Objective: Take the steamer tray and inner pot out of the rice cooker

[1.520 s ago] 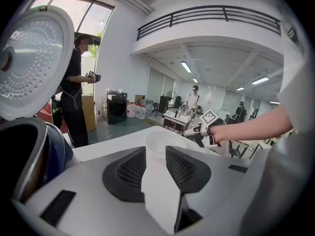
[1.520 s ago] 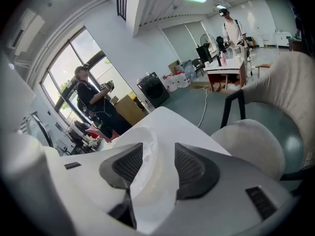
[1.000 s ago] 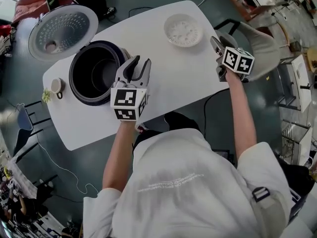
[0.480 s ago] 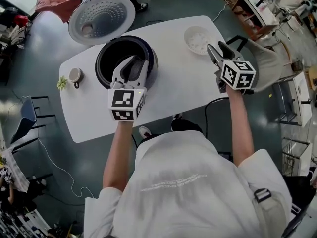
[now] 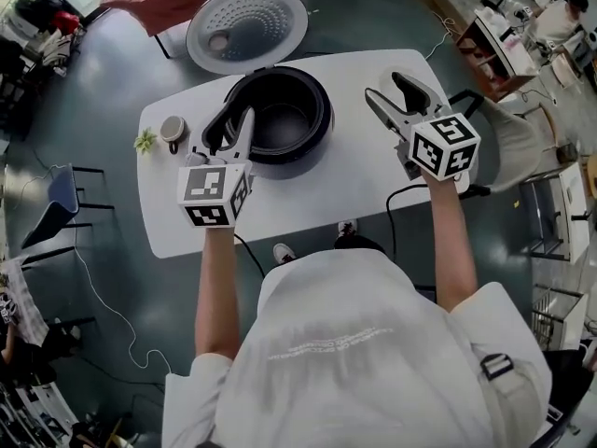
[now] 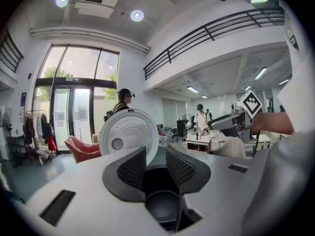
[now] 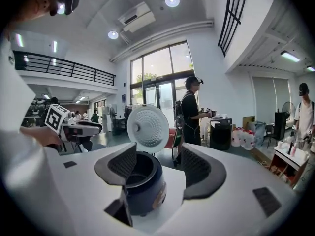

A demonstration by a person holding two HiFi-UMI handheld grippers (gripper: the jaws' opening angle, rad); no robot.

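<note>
Rice cooker (image 5: 291, 161), dark blue and round, stands at the far middle of the white oval table (image 5: 308, 203) with its perforated white lid (image 5: 247, 26) raised. A dark inner pot (image 5: 280, 119) seems to sit inside. The left gripper (image 5: 233, 121) hovers at the cooker's near-left rim, jaws apart and empty. The right gripper (image 5: 383, 85), to the right, has just been opening its jaws, with nothing between them.

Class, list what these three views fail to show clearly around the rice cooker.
rice cooker left rim: head view, left gripper covers it.
table under right gripper, whose empty jaws have just been opening: head view, gripper hides it.
small green item: head view, too small to identify.
</note>
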